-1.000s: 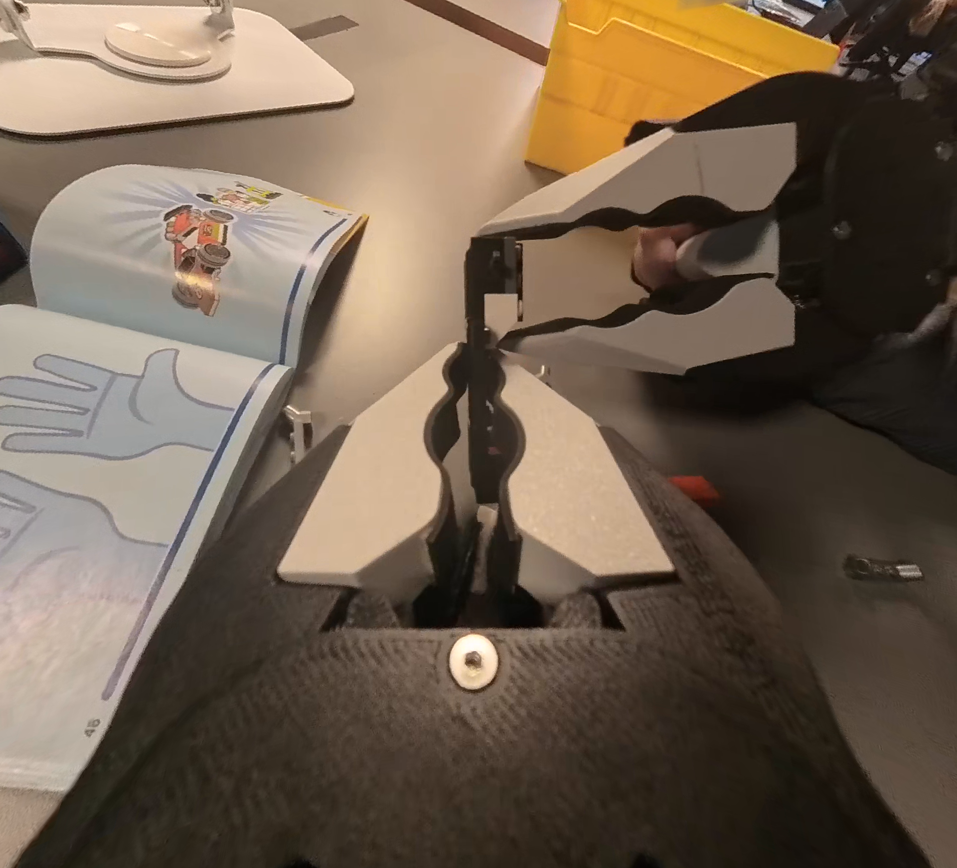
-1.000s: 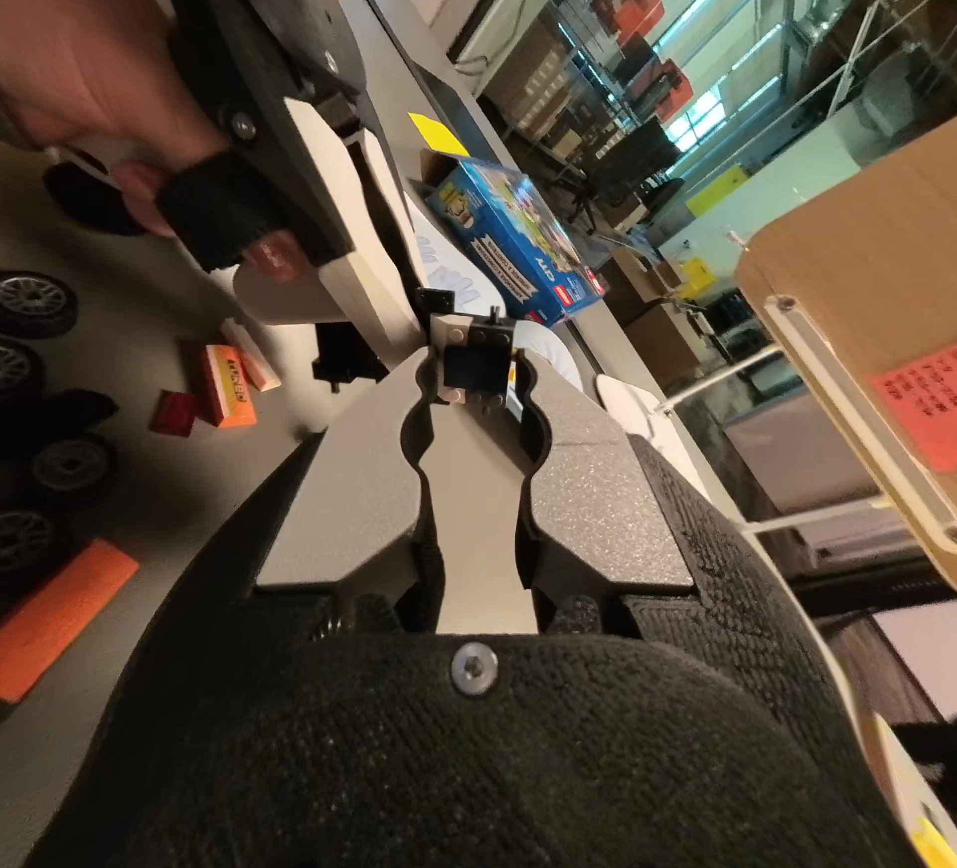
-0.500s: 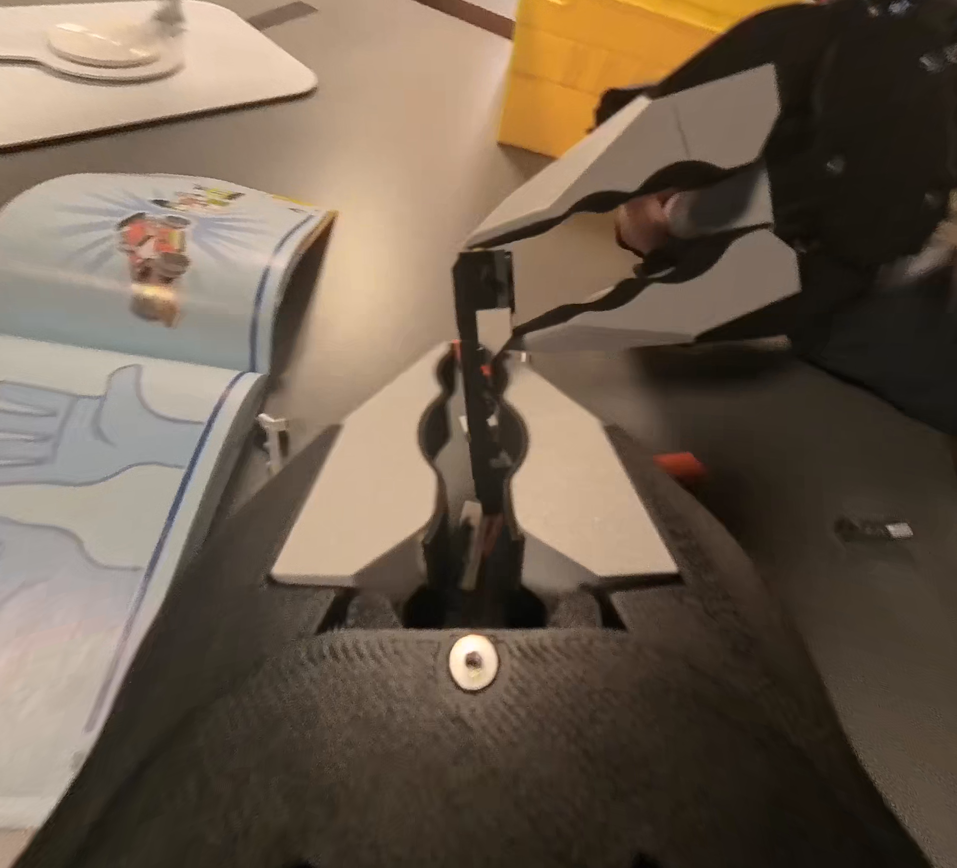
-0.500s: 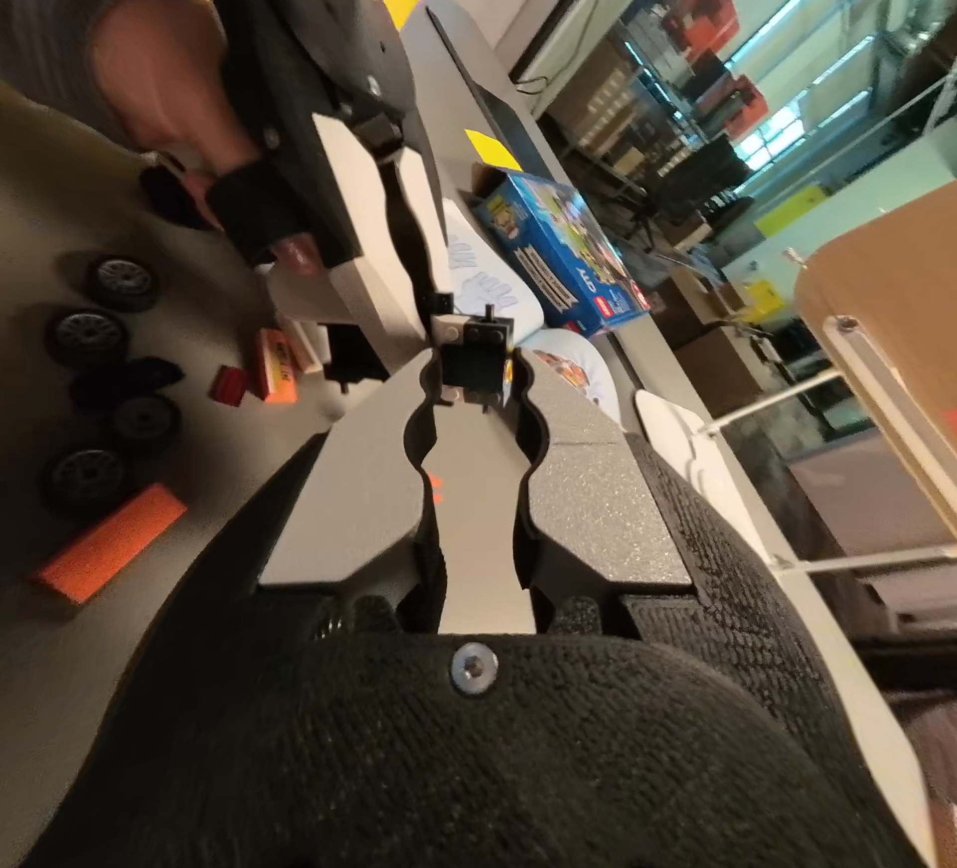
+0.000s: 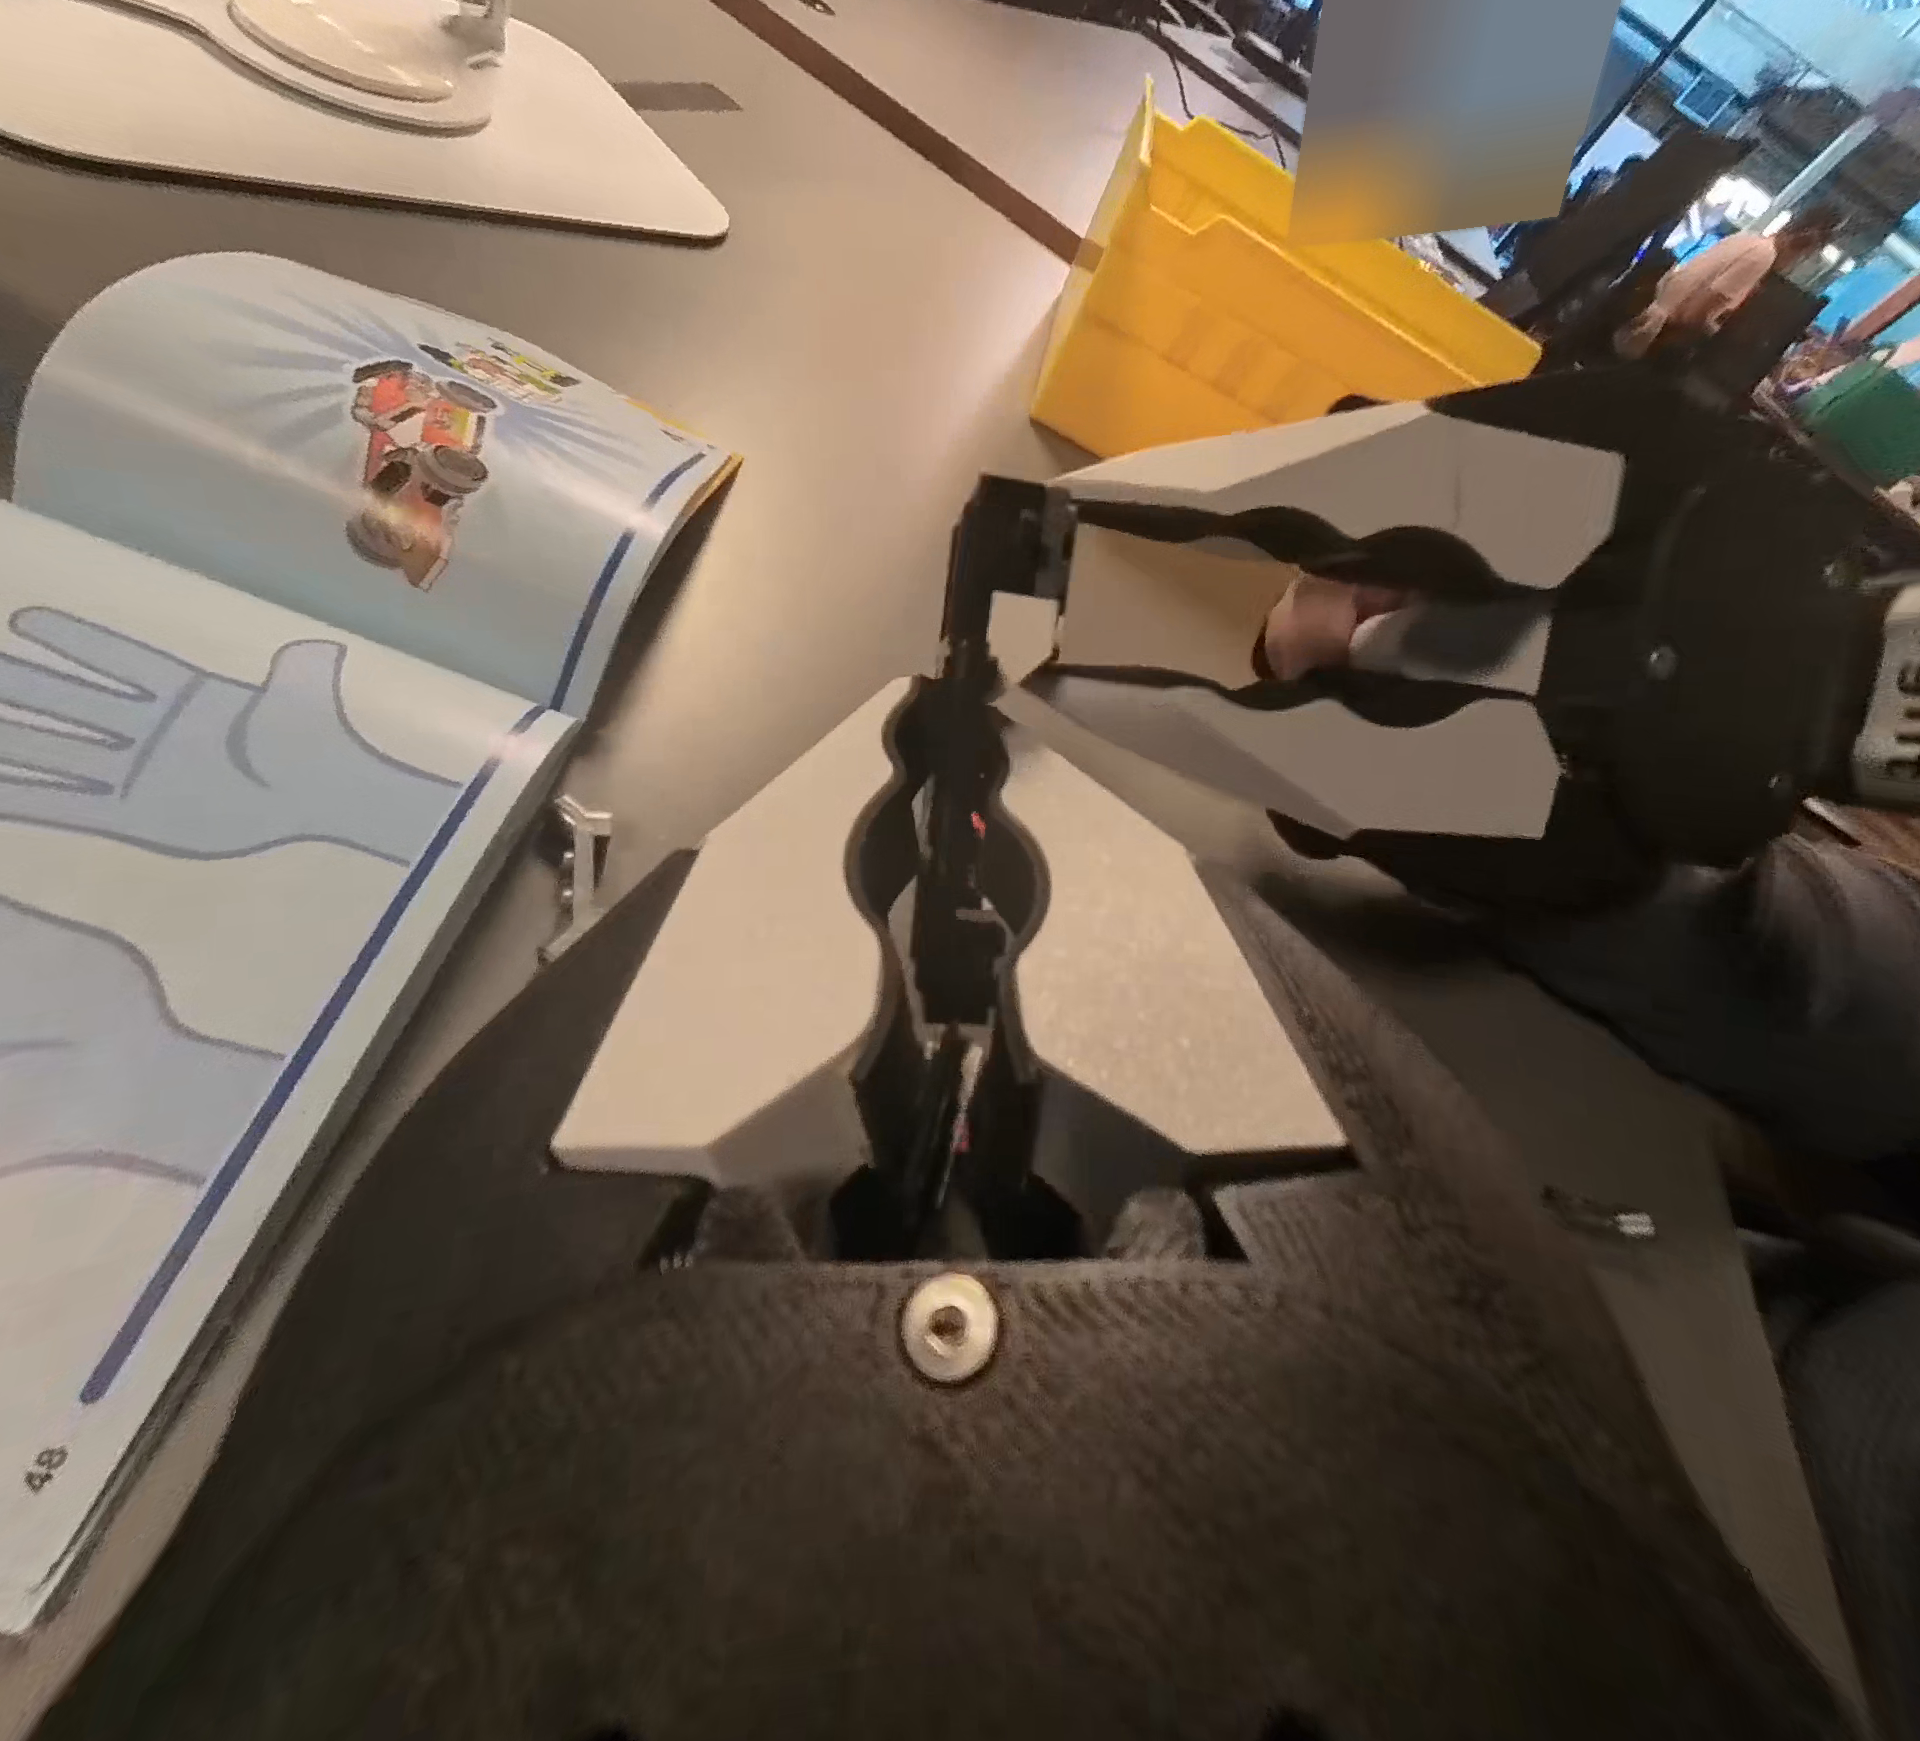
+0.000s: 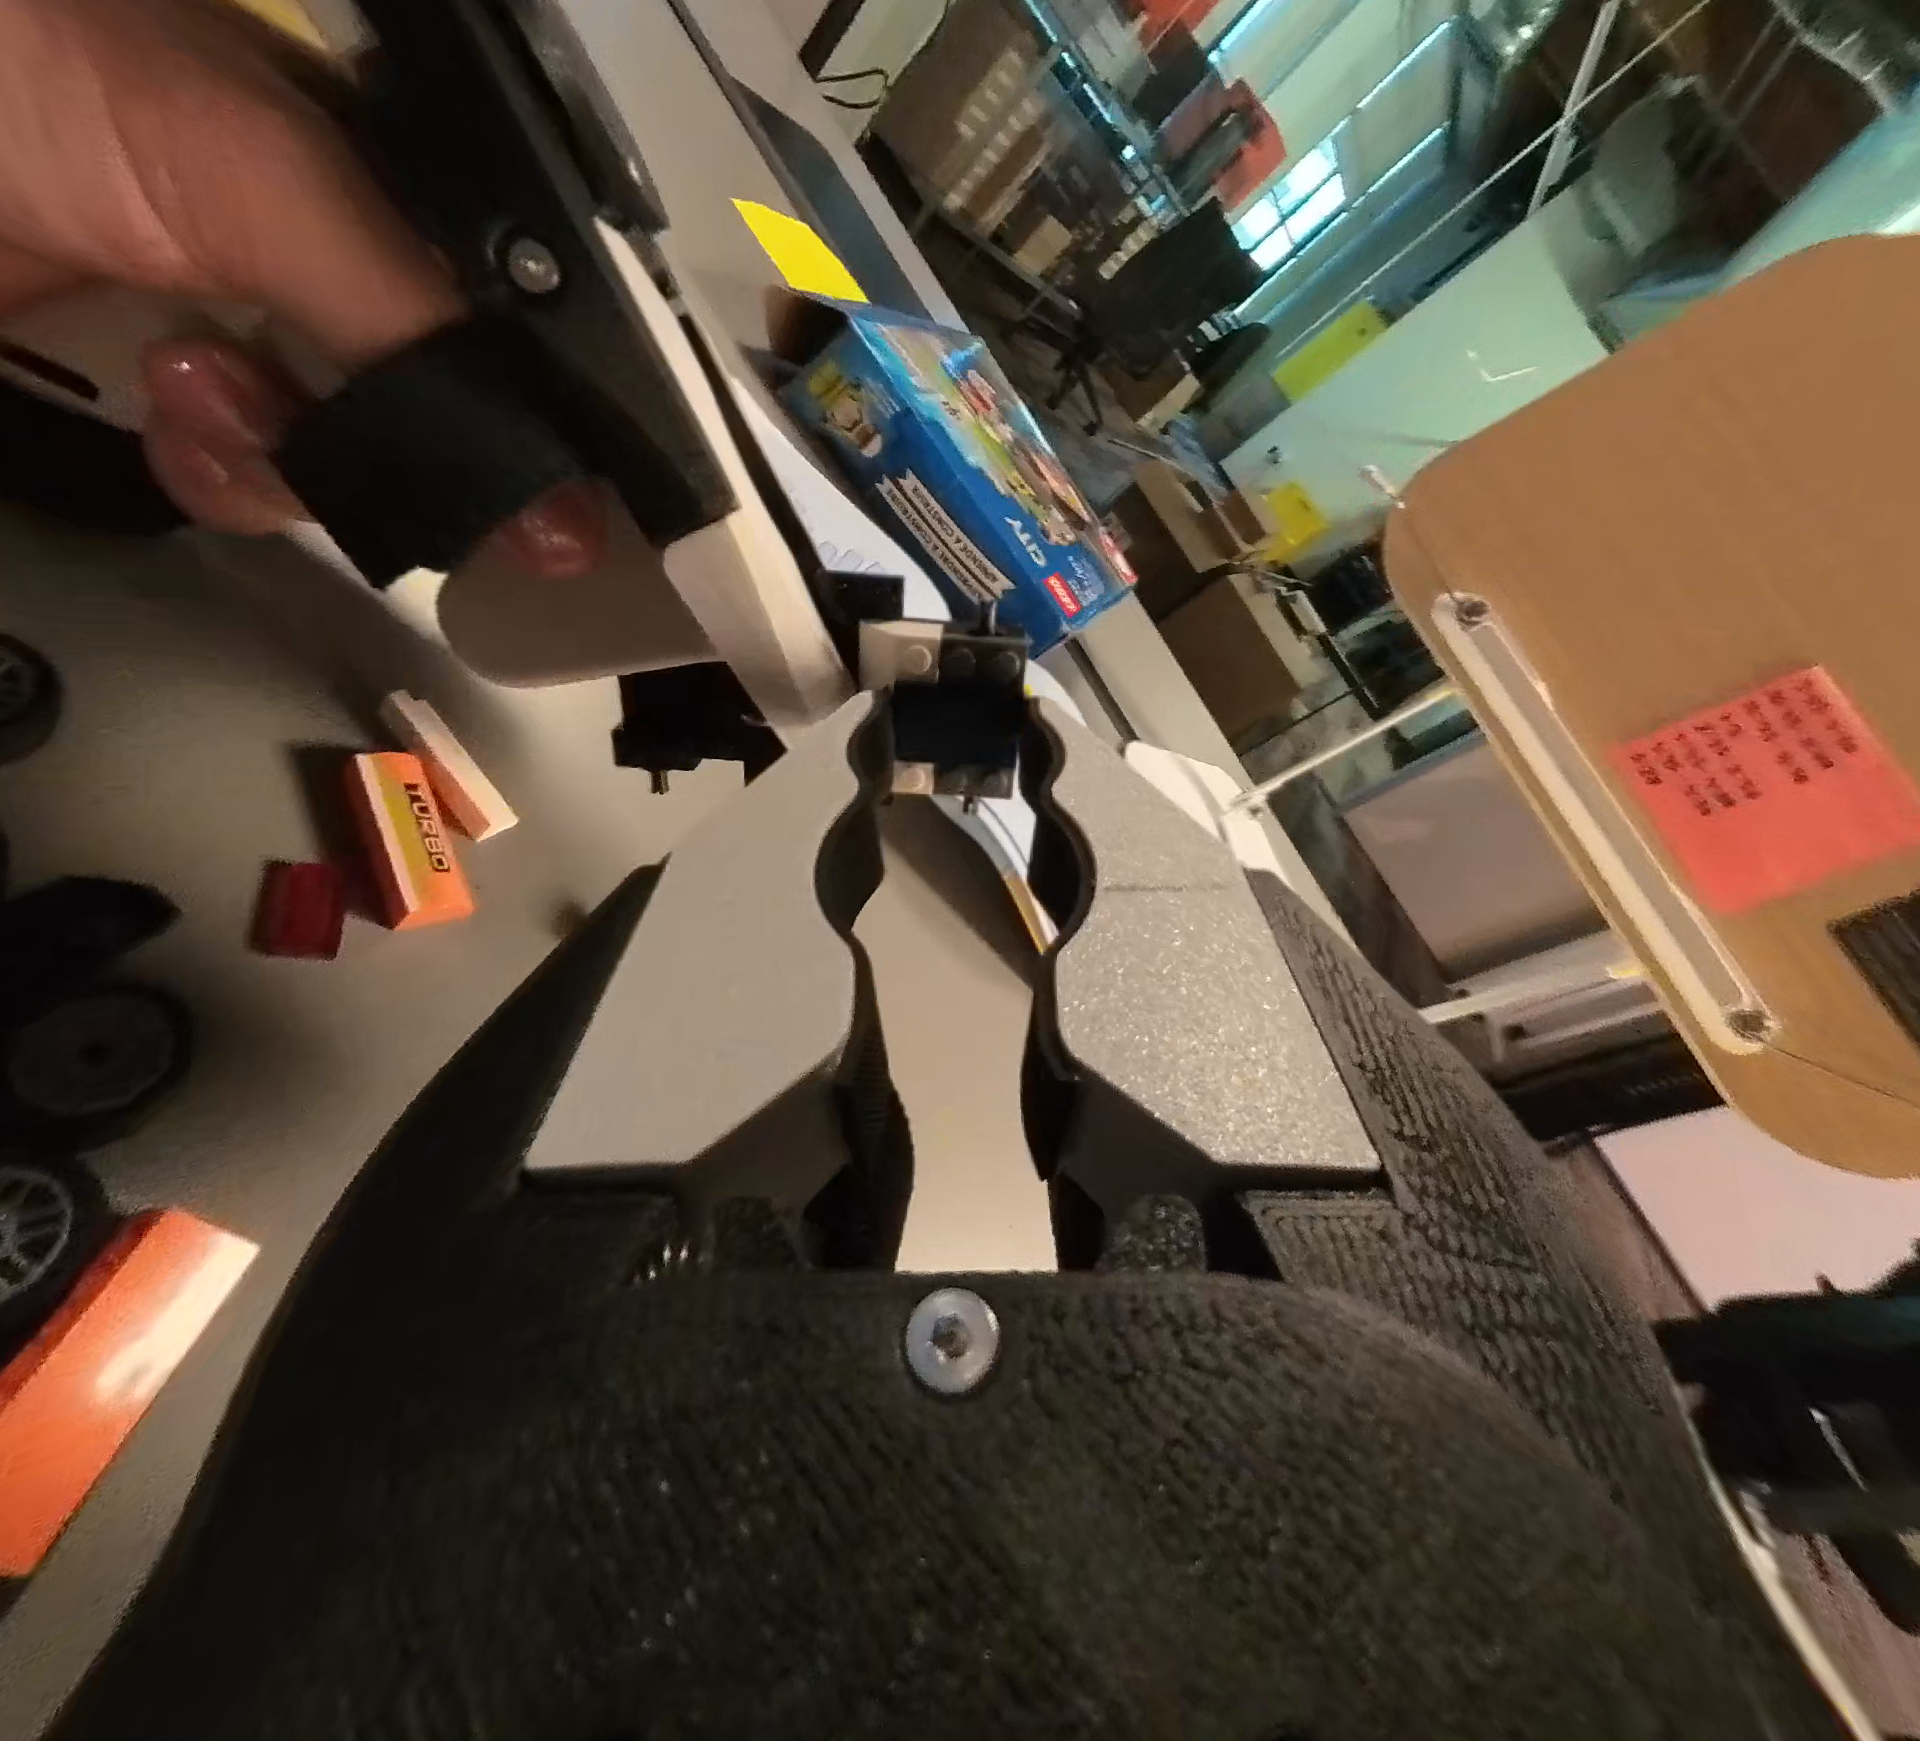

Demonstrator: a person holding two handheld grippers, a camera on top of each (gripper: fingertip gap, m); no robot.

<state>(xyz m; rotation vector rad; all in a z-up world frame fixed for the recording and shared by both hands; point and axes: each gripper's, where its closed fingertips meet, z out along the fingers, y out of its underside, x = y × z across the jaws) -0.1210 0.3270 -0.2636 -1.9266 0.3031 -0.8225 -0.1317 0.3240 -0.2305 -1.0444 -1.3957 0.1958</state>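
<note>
So, what's each hand-held gripper actually got hold of? I can't quite make it out. (first poster)

Okay, the left hand-held gripper (image 5: 951, 704) has its fingers pressed nearly together on a thin black brick strip (image 5: 961, 860) that stands up out of the tips. The right hand-held gripper (image 6: 956, 715) comes in from the side, pinching a small black-and-white brick block (image 6: 956, 730), with its fingers only as far apart as the block is wide. Strip and block meet right where the two sets of tips come together, up in the air over the tabletop (image 5: 852, 289). I honestly can't tell if they're clicked together or just touching. (second poster)

And what's around them? (first poster)

An open booklet (image 5: 312, 600) is just left of the left one, with a yellow bin (image 5: 1247, 320) behind. On the right one's side there are loose orange bricks (image 6: 410, 844), dark wheels (image 6: 94, 1057) and a blue box (image 6: 956, 465) further back. (second poster)
</note>
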